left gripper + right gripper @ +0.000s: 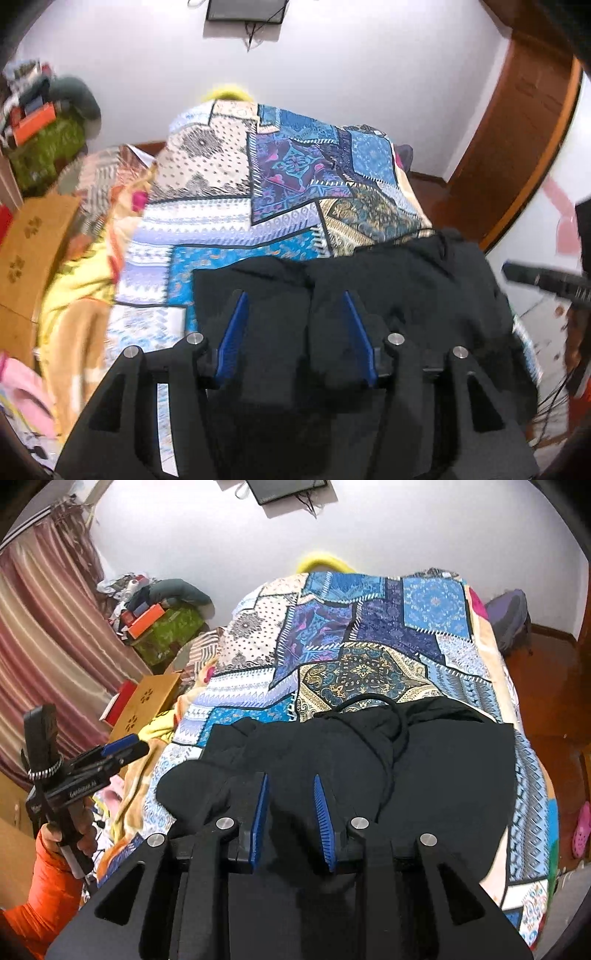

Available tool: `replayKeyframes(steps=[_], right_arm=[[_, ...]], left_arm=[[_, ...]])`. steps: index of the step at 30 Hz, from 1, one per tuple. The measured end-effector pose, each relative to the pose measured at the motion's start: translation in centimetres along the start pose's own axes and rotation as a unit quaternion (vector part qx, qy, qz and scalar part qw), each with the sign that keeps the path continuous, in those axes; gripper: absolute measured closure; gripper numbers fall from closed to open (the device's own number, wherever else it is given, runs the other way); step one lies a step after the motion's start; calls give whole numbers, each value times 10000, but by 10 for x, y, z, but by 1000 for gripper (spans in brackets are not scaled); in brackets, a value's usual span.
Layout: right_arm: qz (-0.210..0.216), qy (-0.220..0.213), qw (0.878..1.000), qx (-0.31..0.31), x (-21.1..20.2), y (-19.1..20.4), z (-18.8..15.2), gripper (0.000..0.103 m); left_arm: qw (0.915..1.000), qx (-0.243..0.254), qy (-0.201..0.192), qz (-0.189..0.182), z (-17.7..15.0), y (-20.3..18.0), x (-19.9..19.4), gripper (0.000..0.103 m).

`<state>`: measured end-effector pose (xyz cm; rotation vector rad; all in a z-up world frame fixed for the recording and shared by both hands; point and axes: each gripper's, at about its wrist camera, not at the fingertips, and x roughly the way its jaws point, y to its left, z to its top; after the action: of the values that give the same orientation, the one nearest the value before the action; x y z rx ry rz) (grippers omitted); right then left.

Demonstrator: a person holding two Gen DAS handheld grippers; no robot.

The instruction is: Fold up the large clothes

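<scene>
A black hooded garment (406, 280) (443, 775) lies bunched on the near end of a bed, its drawstring (397, 720) looping across the top. My left gripper (295, 317) hovers over its left part, blue pads wide apart and nothing pinched between them. In the right wrist view the same left gripper (123, 747) shows at the left, held by a hand with an orange sleeve (48, 893). My right gripper (290, 808) is low over the garment's middle with a narrow gap between its pads. Black cloth fills that gap, and I cannot tell whether the pads press on it.
A blue patchwork bedspread (295, 166) (369, 627) covers the bed. Left of the bed are a yellow blanket (77, 284), a wooden box (147, 701), a green box (170, 631) with clutter and a striped curtain (44, 635). A wooden door frame (517, 147) stands at the right.
</scene>
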<state>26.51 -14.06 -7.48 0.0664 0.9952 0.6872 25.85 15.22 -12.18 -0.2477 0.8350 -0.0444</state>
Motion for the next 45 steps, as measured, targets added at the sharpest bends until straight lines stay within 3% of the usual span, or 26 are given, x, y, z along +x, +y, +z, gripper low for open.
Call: replayKeyframes(steps=[9, 12, 18, 22, 29, 33, 40, 45], right_arm=[[48, 700, 9963, 488, 52, -21, 13, 73], [247, 1026, 9930, 520, 61, -19, 3, 73], [305, 1094, 9935, 67, 50, -6, -26, 68], [30, 926, 9949, -402, 38, 4, -47, 68], [-522, 470, 9931, -937, 32, 19, -76, 62], [-805, 235, 9906, -1082, 30, 25, -84, 60], [-798, 330, 9911, -1009, 9, 27, -82, 60], [-823, 73, 9931, -829, -21, 19, -79, 57]], left_arm=[[9942, -281, 798, -658, 17, -11, 78, 51], [9912, -68, 1044, -812, 4, -22, 86, 51], [9859, 373, 1274, -1018, -33, -37, 69, 51], [9871, 561, 1254, -816, -56, -42, 53, 50], [9872, 1233, 1011, -13, -100, -64, 49, 43], [9900, 1033, 933, 216, -112, -62, 54, 32], [9932, 554, 1016, 134, -109, -49, 50, 33], [9958, 352, 831, 150, -95, -39, 24, 33]])
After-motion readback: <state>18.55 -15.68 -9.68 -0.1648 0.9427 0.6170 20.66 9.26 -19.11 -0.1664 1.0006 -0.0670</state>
